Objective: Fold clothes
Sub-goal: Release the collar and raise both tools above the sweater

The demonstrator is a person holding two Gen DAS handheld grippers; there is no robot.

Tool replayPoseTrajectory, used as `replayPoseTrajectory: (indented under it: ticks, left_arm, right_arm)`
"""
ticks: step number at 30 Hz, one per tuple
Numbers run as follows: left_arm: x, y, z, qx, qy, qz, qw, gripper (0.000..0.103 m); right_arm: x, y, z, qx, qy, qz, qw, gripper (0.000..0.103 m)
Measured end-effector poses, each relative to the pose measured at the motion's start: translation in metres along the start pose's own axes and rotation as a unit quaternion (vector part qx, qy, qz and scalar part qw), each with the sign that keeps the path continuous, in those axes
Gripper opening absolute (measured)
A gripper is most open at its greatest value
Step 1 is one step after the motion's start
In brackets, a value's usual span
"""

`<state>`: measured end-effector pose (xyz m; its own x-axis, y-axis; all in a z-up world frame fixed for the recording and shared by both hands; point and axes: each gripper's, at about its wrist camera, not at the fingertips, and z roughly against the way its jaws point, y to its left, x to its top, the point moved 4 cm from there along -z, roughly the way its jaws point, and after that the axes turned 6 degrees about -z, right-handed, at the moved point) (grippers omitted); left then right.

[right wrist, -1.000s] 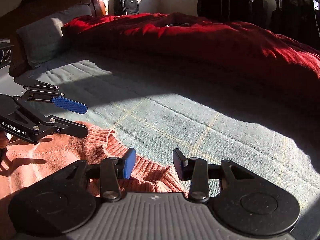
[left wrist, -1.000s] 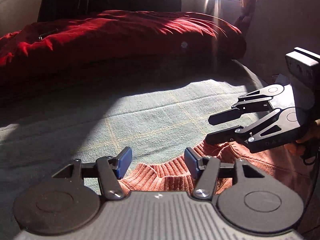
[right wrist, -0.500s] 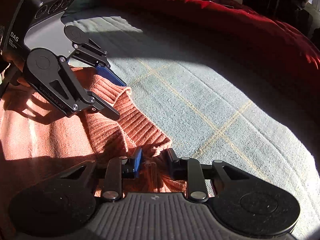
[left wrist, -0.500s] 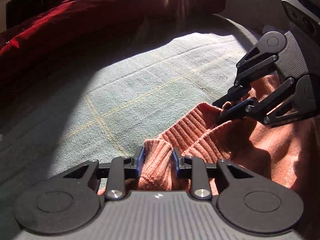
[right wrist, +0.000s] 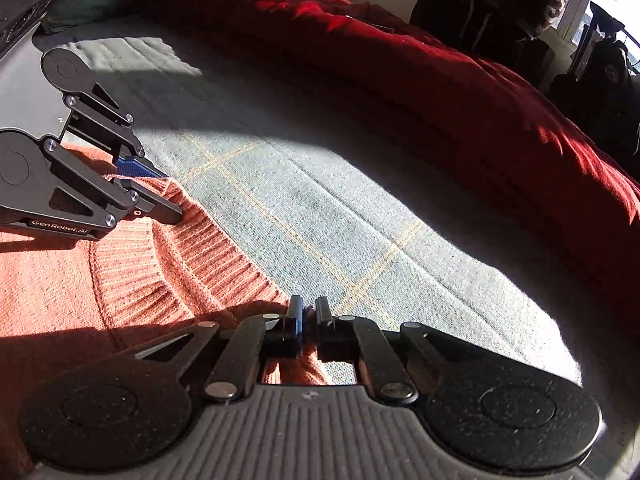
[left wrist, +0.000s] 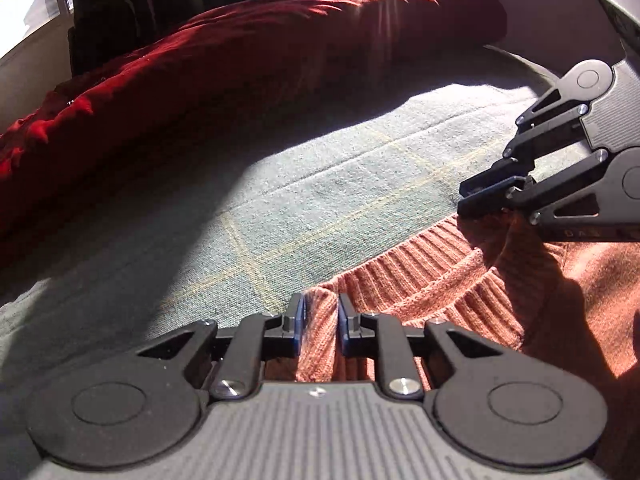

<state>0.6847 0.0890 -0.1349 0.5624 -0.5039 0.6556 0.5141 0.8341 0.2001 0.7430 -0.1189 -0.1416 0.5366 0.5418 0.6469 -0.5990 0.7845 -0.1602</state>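
An orange knit sweater (left wrist: pixel 460 280) with a ribbed hem lies on the grey-green bed cover (left wrist: pixel 320 200). My left gripper (left wrist: pixel 320 316) is shut on one corner of the ribbed hem. My right gripper (right wrist: pixel 307 314) is shut on the other corner of the hem. The sweater (right wrist: pixel 120 264) spreads to the left in the right wrist view. The right gripper (left wrist: pixel 476 196) shows at the right of the left wrist view, pinching the fabric. The left gripper (right wrist: pixel 168 196) shows at the left of the right wrist view, also pinching it.
A red duvet (left wrist: pixel 240 60) is bunched along the far side of the bed and also shows in the right wrist view (right wrist: pixel 440 80). Dark clothes hang beyond it (right wrist: pixel 500 8). A grey pillow (right wrist: pixel 88 0) lies at the head of the bed.
Both grippers went from open above the hem to shut on it. They have since drawn apart, and the ribbed hem is stretched between them.
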Motion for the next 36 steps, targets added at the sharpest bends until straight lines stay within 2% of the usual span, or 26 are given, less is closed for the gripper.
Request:
replayPoseTrajectory:
  ticks: [1, 2, 5, 6, 7, 8, 12, 14, 18, 21, 23, 25, 27, 28, 32, 34, 36]
  left_arm:
    - [0.002, 0.004, 0.003, 0.006, 0.003, 0.009, 0.9999, 0.034]
    - [0.003, 0.008, 0.006, 0.011, 0.004, 0.018, 0.9998, 0.047]
    - [0.008, 0.016, 0.029, 0.012, -0.012, 0.030, 0.9994, 0.049]
    - [0.009, 0.018, 0.037, 0.015, -0.018, 0.033, 0.9992, 0.058]
    - [0.009, 0.018, 0.045, 0.019, -0.021, 0.035, 0.9990, 0.061]
    - [0.009, 0.017, 0.053, 0.022, -0.024, 0.033, 0.9989, 0.061]
    - [0.011, 0.013, 0.085, 0.037, -0.021, 0.029, 0.9987, 0.061]
    - [0.009, 0.010, 0.101, 0.036, -0.007, 0.039, 0.9985, 0.061]
    - [-0.003, 0.003, 0.136, 0.024, 0.035, 0.080, 0.9959, 0.064]
    - [-0.021, -0.010, 0.165, 0.003, 0.070, 0.108, 0.9917, 0.067]
    - [-0.034, -0.021, 0.188, -0.014, 0.080, 0.119, 0.9896, 0.068]
    - [-0.047, -0.032, 0.213, -0.026, 0.079, 0.131, 0.9878, 0.074]
    - [-0.059, -0.041, 0.232, -0.034, 0.072, 0.141, 0.9868, 0.082]
    - [-0.064, -0.044, 0.238, -0.035, 0.066, 0.143, 0.9869, 0.084]
    - [-0.089, -0.052, 0.227, -0.026, 0.039, 0.167, 0.9848, 0.084]
    - [-0.100, -0.055, 0.207, -0.010, 0.025, 0.185, 0.9824, 0.084]
    - [-0.111, -0.062, 0.179, 0.019, 0.027, 0.188, 0.9816, 0.084]
  right_arm:
    - [-0.001, -0.002, 0.001, 0.002, -0.001, -0.011, 1.000, 0.011]
    - [-0.001, -0.004, 0.005, 0.007, -0.005, -0.022, 1.000, 0.012]
    - [0.004, -0.008, 0.024, 0.015, -0.025, -0.042, 0.999, 0.032]
    - [0.006, -0.009, 0.033, 0.017, -0.032, -0.049, 0.998, 0.041]
    - [0.007, -0.010, 0.042, 0.019, -0.036, -0.058, 0.997, 0.046]
    - [0.009, -0.011, 0.050, 0.021, -0.040, -0.066, 0.997, 0.053]
    - [0.008, -0.011, 0.086, 0.022, -0.039, -0.083, 0.996, 0.057]
    - [0.006, -0.010, 0.105, 0.024, -0.037, -0.091, 0.995, 0.059]
    - [-0.004, -0.010, 0.149, 0.024, -0.036, -0.135, 0.990, 0.076]
    - [-0.022, -0.006, 0.179, 0.037, -0.022, -0.182, 0.982, 0.083]
    - [-0.038, -0.002, 0.198, 0.048, -0.007, -0.208, 0.977, 0.086]
    - [-0.054, 0.004, 0.217, 0.060, 0.007, -0.233, 0.971, 0.087]
    - [-0.071, 0.012, 0.237, 0.073, 0.012, -0.251, 0.965, 0.100]
    - [-0.078, 0.016, 0.244, 0.075, 0.008, -0.258, 0.963, 0.103]
    - [-0.103, 0.031, 0.247, 0.062, -0.012, -0.266, 0.962, 0.103]
    - [-0.111, 0.037, 0.232, 0.045, -0.022, -0.277, 0.960, 0.103]
    - [-0.119, 0.042, 0.207, 0.027, -0.030, -0.306, 0.951, 0.103]
